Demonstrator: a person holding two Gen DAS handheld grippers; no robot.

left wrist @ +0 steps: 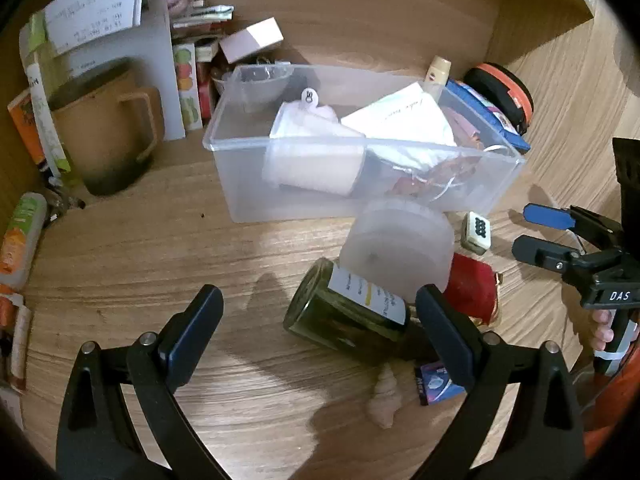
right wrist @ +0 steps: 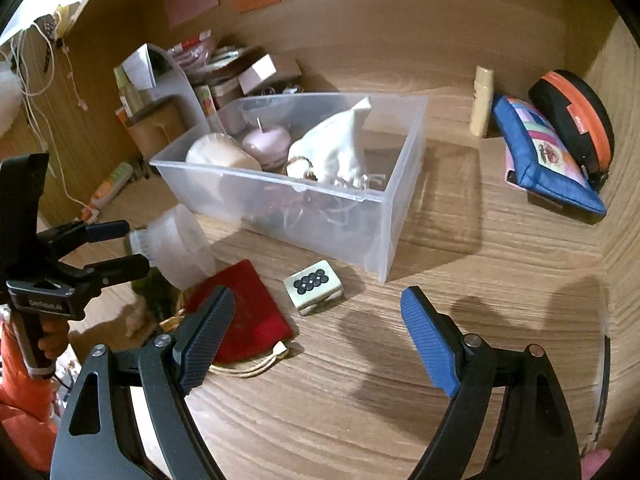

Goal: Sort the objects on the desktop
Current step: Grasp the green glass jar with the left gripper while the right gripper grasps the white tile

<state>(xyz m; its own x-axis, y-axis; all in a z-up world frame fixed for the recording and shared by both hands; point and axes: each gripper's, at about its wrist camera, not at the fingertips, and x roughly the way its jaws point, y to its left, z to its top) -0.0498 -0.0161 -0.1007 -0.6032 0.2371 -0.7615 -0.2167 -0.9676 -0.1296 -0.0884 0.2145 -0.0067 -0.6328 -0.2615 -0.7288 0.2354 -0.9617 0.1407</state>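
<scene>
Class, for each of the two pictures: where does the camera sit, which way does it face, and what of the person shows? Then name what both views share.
Left wrist view: sits on the left gripper, facing down at the desk toward the clear plastic bin and lying glass jar; fingertips of a hand show at the right.
Right wrist view: sits on the right gripper, facing the bin and mahjong tile; an orange sleeve shows at the left.
Shared: bin, tile, red pouch.

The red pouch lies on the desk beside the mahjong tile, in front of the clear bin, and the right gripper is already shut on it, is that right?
Not quite: the right gripper is open and holds nothing. The right wrist view shows its jaws spread wide above the desk. The red pouch does lie beside the mahjong tile, in front of the clear bin.
</scene>
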